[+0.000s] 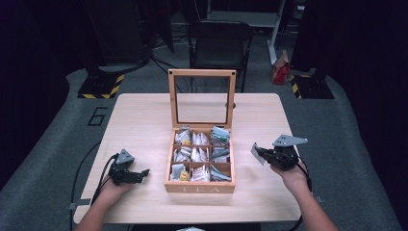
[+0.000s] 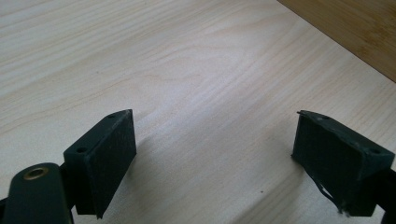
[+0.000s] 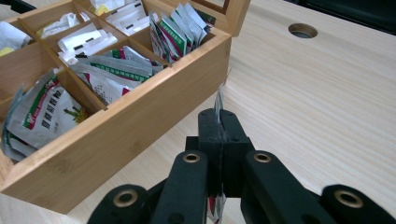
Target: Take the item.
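On a pale wooden table (image 1: 144, 120), the right tool (image 3: 218, 122), clamped on a thin foil tea sachet (image 1: 257, 154) right of the open bamboo tea box (image 1: 199, 186), should keep that pinch firm, while the left tool (image 2: 215, 154) rests agape, empty.

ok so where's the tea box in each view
High view: the tea box sits mid-table between the two grippers, lid standing open.
Left gripper view: a strip of darker bamboo at the top right corner is probably its side.
Right gripper view: it takes up the left, compartments of sachets showing.
Shared landmark: the pale wooden table.
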Demonstrator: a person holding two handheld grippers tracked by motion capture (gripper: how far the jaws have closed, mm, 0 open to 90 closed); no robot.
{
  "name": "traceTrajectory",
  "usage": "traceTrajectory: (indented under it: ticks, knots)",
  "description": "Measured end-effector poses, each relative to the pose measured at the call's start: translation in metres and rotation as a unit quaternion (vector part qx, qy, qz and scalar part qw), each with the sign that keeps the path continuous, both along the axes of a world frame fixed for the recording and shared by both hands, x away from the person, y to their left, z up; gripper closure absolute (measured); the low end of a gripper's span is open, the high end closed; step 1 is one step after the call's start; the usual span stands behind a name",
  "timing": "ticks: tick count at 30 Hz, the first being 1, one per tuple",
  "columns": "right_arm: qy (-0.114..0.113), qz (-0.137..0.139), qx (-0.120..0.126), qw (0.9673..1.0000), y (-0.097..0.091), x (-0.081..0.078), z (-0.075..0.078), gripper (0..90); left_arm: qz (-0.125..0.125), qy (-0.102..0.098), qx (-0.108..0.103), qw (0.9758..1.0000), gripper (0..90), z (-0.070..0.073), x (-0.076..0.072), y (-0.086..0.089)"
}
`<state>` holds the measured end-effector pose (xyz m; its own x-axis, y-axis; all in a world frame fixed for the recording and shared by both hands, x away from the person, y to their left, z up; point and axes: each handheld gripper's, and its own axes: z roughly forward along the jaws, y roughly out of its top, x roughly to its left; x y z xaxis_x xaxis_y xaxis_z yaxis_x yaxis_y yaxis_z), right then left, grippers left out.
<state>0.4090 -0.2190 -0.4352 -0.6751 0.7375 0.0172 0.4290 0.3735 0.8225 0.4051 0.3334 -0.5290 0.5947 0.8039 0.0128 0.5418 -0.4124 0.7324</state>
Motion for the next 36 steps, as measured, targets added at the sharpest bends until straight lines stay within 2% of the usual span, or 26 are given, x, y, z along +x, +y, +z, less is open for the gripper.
traceTrajectory:
  ticks: [8,11,15,21,28,36]
  knots:
    - [0.003,-0.013,-0.007,0.9999,-0.004,0.000,-0.011,89.8,0.000,0.000,0.000,1.0000,12.9,0.000,0.000,0.000]
    - [-0.003,-0.014,-0.021,0.9997,-0.005,-0.001,-0.016,89.9,0.000,0.000,0.000,1.0000,12.9,0.000,0.000,0.000]
    - [-0.002,-0.017,-0.026,0.9995,-0.007,-0.001,-0.023,89.8,0.000,0.000,0.000,1.0000,12.9,0.000,0.000,0.000]
    - [-0.001,-0.024,-0.025,0.9994,-0.009,-0.002,-0.031,89.8,0.000,0.000,0.000,1.0000,12.9,0.000,0.000,0.000]
    - [0.000,-0.028,-0.029,0.9992,-0.007,-0.004,-0.036,89.7,0.000,0.000,0.000,1.0000,12.9,0.000,0.000,0.000]
    - [0.006,-0.021,-0.035,0.9991,-0.005,-0.006,-0.040,89.7,0.000,0.000,0.000,1.0000,12.9,0.000,0.000,0.000]
